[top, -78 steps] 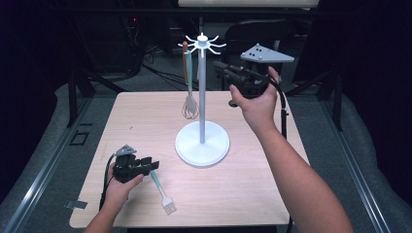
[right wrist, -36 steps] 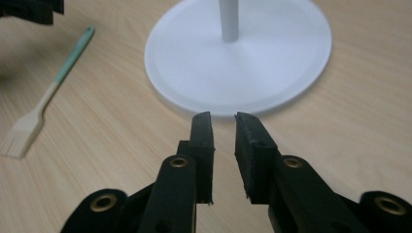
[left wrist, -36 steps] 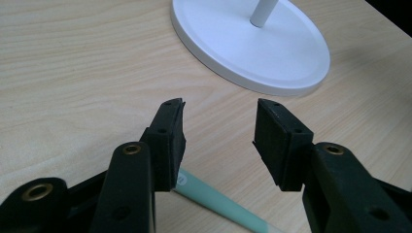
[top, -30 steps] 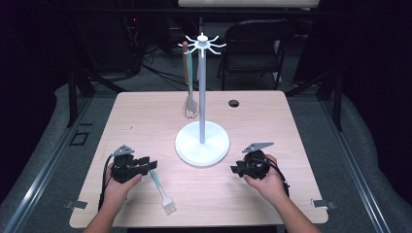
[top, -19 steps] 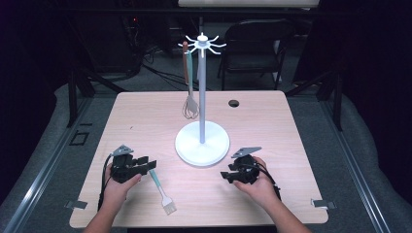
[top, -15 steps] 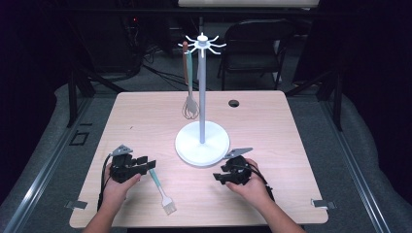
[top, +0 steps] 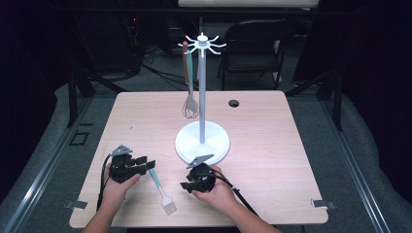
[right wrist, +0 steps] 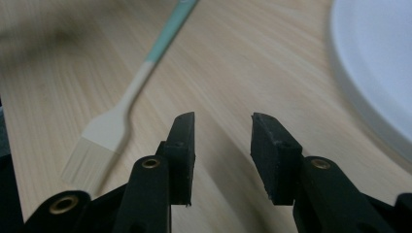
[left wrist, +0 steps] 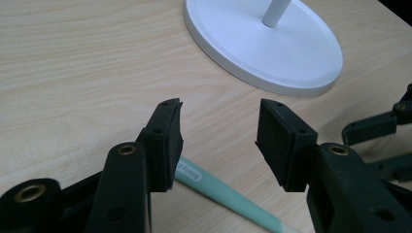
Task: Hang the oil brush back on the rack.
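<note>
A pastry brush (top: 160, 190) with a mint-green handle lies flat on the wooden surface (top: 272, 131), between the left tongs (top: 147, 163) and the right tongs (top: 186, 185), just in front of the white stand (top: 202, 141). The left tongs gape wide above the handle's end without touching it; the right tongs stand partly open and empty, bristles off to their side. A whisk (top: 190, 108) hangs from the stand's top.
</note>
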{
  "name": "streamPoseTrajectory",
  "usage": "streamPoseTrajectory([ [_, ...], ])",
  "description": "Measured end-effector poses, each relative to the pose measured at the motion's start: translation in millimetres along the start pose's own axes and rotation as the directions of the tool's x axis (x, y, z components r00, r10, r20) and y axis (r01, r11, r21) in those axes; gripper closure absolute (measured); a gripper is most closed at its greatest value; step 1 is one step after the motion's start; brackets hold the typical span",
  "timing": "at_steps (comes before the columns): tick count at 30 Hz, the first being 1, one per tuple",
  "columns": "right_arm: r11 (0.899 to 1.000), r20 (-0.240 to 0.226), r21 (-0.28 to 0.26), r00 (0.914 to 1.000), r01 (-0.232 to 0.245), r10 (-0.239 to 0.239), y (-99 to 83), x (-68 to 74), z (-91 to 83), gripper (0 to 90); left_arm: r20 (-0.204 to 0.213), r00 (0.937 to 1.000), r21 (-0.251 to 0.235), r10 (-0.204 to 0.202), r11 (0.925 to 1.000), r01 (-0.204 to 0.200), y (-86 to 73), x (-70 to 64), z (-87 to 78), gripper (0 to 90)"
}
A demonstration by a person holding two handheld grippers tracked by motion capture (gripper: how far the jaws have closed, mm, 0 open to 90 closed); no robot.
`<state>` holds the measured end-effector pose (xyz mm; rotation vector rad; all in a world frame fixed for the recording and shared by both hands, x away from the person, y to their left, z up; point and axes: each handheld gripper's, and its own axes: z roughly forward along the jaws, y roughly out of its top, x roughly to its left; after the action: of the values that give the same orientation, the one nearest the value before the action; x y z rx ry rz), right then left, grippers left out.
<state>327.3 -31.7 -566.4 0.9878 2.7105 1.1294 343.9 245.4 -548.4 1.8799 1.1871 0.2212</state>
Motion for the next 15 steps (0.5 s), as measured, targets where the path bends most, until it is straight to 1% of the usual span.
streamPoseTrajectory([
  [2, 1.000, -0.014, 0.015, 0.9997, 0.022, -0.022, 4.2, 8.0, 7.7, 63.1, -0.001, 1.0000, -0.002, 0.000, 1.0000, 0.000, -0.1, 0.1, -0.3, 51.3],
  [3, 1.000, -0.022, 0.007, 0.9995, 0.024, -0.024, 5.9, 11.9, 12.3, 63.4, -0.003, 1.0000, -0.002, 0.000, 1.0000, 0.000, -0.1, 0.0, -0.6, 51.3],
  [4, 0.999, -0.025, 0.011, 0.9992, 0.030, -0.029, 8.4, 15.4, 15.6, 63.4, -0.001, 1.0000, -0.004, -0.004, 1.0000, 0.004, -0.2, 0.2, -0.7, 51.3],
  [7, 1.000, -0.055, 0.002, 0.9982, 0.024, -0.024, 15.8, 24.2, 25.3, 63.3, -0.003, 1.0000, -0.001, -0.003, 1.0000, 0.003, -0.4, 0.5, -0.6, 51.3],
  [8, 1.000, -0.061, 0.008, 0.9979, 0.021, -0.020, 18.3, 26.9, 27.6, 63.3, 0.001, 1.0000, 0.000, -0.002, 1.0000, 0.002, -0.5, 0.6, -0.3, 51.3],
  [9, 0.999, -0.065, 0.010, 0.9975, 0.030, -0.030, 20.8, 29.2, 30.2, 63.3, 0.003, 1.0000, 0.003, -0.001, 1.0000, 0.001, -0.4, 0.6, -0.5, 51.3],
  [11, 0.999, -0.065, 0.007, 0.9974, 0.032, -0.032, 24.3, 35.6, 36.1, 62.5, 0.003, 1.0000, 0.000, -0.001, 1.0000, 0.001, -0.5, 0.5, -0.3, 51.2],
  [12, 0.999, -0.063, 0.011, 0.9971, 0.043, -0.043, 26.0, 37.8, 38.4, 61.9, 0.002, 1.0000, -0.001, -0.001, 1.0000, 0.001, -0.5, 0.6, -0.3, 51.2],
  [13, 0.999, -0.063, 0.002, 0.9970, 0.046, -0.046, 27.0, 40.4, 41.6, 61.5, -0.001, 1.0000, 0.001, 0.000, 1.0000, 0.000, -0.5, 0.8, -0.5, 51.2],
  [14, 0.998, -0.054, 0.014, 0.9965, 0.064, -0.064, 28.3, 42.2, 43.1, 61.7, 0.003, 1.0000, -0.001, -0.002, 1.0000, 0.002, -0.6, 1.2, -0.5, 51.2],
  [15, 0.997, -0.047, 0.012, 0.9963, 0.072, -0.072, 28.7, 44.6, 45.8, 61.8, 0.004, 1.0000, 0.002, -0.001, 1.0000, 0.001, -0.6, 1.6, -0.7, 51.2],
])
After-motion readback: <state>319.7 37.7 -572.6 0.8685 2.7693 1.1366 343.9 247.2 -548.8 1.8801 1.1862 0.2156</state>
